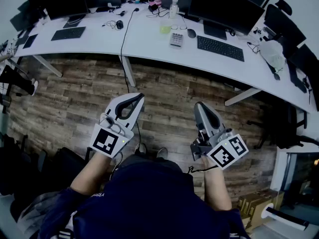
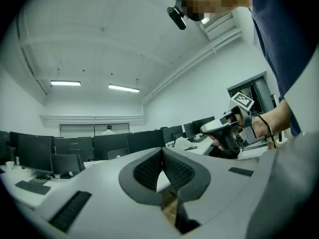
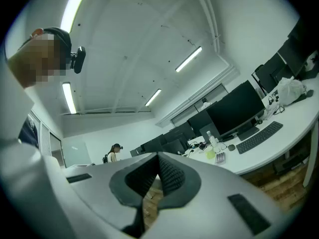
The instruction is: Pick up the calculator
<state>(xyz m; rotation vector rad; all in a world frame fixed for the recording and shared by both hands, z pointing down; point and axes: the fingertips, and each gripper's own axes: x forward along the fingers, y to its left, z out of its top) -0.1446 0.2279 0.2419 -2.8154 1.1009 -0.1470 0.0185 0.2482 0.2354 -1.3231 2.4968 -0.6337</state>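
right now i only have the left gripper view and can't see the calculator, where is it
Observer: The calculator lies flat on the white desk, just left of the black keyboard.
Operator: anything crowding it
Observer: A computer mouse lies to its right, apart from it.
Operator: and the right claw
Observer: The right claw is shut with nothing in it, held over the wood floor, short of the desk.

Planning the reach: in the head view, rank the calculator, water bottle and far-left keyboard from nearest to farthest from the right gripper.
1. calculator, mid-desk, near its front edge.
2. water bottle, behind the calculator.
3. keyboard, far left.
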